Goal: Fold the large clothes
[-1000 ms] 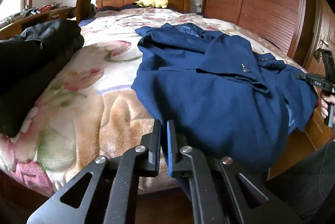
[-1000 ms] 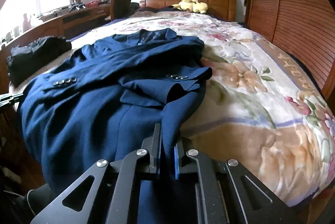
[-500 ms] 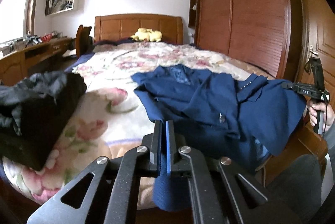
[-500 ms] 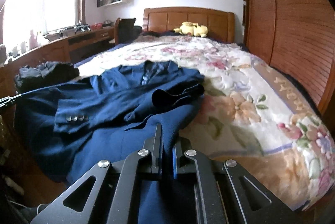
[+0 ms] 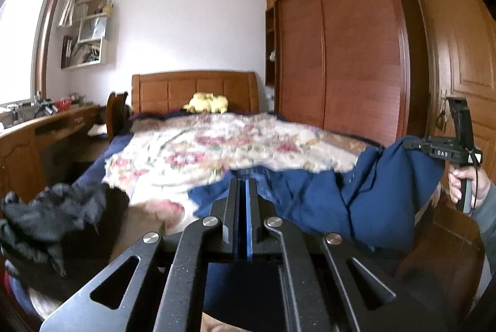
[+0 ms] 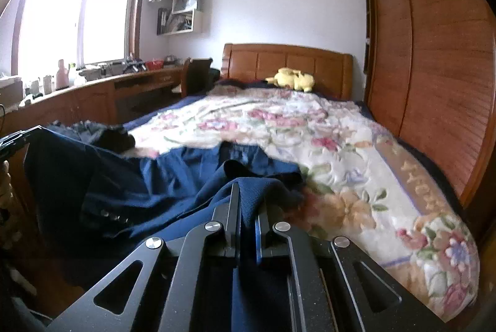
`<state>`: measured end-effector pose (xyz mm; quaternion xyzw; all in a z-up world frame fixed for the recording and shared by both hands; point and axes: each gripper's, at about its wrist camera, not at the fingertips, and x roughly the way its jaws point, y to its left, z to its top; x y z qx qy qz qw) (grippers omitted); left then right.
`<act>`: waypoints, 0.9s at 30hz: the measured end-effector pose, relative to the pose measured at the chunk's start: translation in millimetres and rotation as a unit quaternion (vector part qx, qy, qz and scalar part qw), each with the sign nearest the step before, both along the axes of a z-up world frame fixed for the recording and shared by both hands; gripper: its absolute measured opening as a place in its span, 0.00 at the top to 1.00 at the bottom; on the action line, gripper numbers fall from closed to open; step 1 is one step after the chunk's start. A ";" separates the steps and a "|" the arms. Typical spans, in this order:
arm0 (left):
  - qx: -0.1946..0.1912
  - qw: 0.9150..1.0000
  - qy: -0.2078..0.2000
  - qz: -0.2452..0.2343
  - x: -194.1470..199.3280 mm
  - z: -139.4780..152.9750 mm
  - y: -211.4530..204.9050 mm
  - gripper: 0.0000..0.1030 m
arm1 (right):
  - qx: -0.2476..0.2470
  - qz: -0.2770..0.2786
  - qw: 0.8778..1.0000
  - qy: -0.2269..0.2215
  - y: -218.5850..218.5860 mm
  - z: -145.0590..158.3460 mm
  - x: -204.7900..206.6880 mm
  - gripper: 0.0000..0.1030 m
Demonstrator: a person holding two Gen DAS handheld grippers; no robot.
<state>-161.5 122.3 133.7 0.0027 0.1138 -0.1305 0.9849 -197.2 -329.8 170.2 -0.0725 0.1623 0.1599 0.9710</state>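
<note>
Where both tongs (image 5: 242, 186) (image 6: 248, 192) clamp the navy jacket (image 5: 325, 201), hem hidden, bedspread (image 5: 217, 146) blurred.

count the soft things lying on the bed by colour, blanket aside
blue: 1, the blue jacket, its near edge clamped in the left gripper and the right gripper
black: 1, the black garment heaped at the bed's left side
yellow: 1, the yellow plush toy by the headboard
total: 3

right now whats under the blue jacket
The floral blanket on the bed lies under the blue jacket; its near hem is lifted by the left gripper and right gripper. What the jacket covers is hidden.
</note>
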 end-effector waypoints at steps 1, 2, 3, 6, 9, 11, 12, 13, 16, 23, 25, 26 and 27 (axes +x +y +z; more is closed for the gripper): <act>-0.001 1.000 -0.009 -0.001 1.0 8.8 1.6 0.97 | 0.002 0.002 1.000 -0.006 -0.2 6.4 -3.3 0.95; -0.002 1.000 -0.014 0.000 3.6 14.6 2.8 0.97 | 0.005 0.004 1.000 -0.011 -1.4 11.2 -5.9 0.95; -0.002 1.000 -0.017 0.002 9.4 21.3 4.4 0.97 | 0.009 0.007 1.000 -0.016 -2.6 16.7 -7.9 0.95; 0.000 1.000 -0.010 0.015 41.4 31.8 8.3 0.97 | 0.015 0.008 1.000 -0.026 -7.4 28.2 -2.7 0.95; 0.008 1.000 0.005 0.027 82.5 29.1 6.5 0.97 | 0.012 0.001 1.000 -0.016 -10.2 30.2 32.4 0.95; 0.025 0.999 0.013 0.045 114.7 20.8 2.9 0.97 | 0.010 -0.004 1.000 -0.006 -12.2 26.8 58.9 0.95; 0.029 0.998 0.020 0.053 129.8 16.5 2.9 0.97 | 0.012 -0.006 1.000 0.000 -14.2 22.8 77.3 0.95; 0.030 0.997 0.028 0.061 146.3 11.6 3.6 0.97 | 0.012 -0.010 1.000 0.008 -15.0 17.9 96.6 0.95; 0.033 0.994 0.050 0.090 195.9 -5.9 10.1 0.97 | 0.006 -0.027 0.999 0.033 -12.1 2.3 150.3 0.95; 0.047 0.986 0.088 0.132 273.1 -36.8 21.0 0.97 | 0.002 -0.056 0.996 0.069 -13.2 -30.5 256.4 0.94; 0.038 0.985 0.102 0.134 292.9 -45.7 24.5 0.97 | -0.002 -0.065 0.995 0.074 -7.5 -36.7 282.4 0.94; 0.037 0.984 0.105 0.139 301.6 -50.1 24.8 0.97 | -0.003 -0.068 0.995 0.075 -0.4 -34.8 292.6 0.94; 0.036 0.983 0.106 0.143 308.3 -53.3 23.7 0.97 | -0.002 -0.073 0.994 0.077 0.2 -37.3 303.8 0.94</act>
